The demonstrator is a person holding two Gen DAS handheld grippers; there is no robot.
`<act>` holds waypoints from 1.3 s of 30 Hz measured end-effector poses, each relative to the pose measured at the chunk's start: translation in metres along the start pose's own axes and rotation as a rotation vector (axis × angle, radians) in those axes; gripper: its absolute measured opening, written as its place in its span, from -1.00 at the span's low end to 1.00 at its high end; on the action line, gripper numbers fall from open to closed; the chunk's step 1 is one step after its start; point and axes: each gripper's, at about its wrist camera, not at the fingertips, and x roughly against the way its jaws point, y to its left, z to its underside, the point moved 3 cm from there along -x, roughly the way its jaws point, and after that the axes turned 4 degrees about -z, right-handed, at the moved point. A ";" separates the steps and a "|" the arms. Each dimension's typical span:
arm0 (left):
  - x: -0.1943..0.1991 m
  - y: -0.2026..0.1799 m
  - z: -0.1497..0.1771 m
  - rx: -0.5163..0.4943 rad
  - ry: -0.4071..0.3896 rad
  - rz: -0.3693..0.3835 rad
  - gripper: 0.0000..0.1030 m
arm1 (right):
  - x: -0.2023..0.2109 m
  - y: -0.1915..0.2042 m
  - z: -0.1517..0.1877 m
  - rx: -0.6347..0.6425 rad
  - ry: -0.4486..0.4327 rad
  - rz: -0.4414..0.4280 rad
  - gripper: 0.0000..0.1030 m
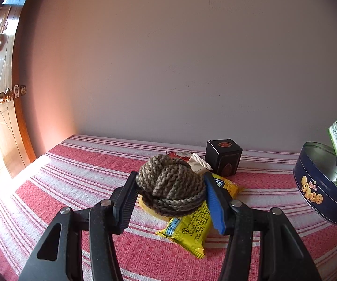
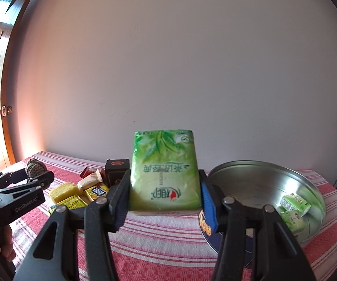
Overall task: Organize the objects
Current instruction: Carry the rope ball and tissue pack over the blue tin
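I have my right fingers (image 2: 165, 187) clamped across the light, squashy green tissue pack (image 2: 165, 171), my left fingers (image 1: 169, 196) squeezing the soft knitted ball (image 1: 169, 185) mid-body.

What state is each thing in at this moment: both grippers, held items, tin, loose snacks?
Left gripper: jaws shut on the knitted ball.
Knitted ball: held above the snacks.
Right gripper: jaws shut on the green tissue pack.
Green tissue pack: upright, held beside the tin.
Round tin: open, small green packs inside.
Yellow snack packet: flat on the cloth.
Black box: closed, standing.
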 end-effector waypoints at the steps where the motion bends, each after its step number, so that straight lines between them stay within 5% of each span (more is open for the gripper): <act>1: 0.001 -0.002 0.000 -0.007 -0.005 -0.007 0.10 | -0.001 -0.001 0.000 0.001 -0.001 0.000 0.03; 23: 0.012 -0.068 0.008 -0.037 0.049 0.041 0.10 | 0.029 -0.046 0.001 -0.024 -0.032 0.076 0.03; 39: 0.031 -0.147 -0.001 -0.086 0.028 0.127 0.10 | 0.039 -0.121 0.005 -0.033 -0.035 0.185 0.03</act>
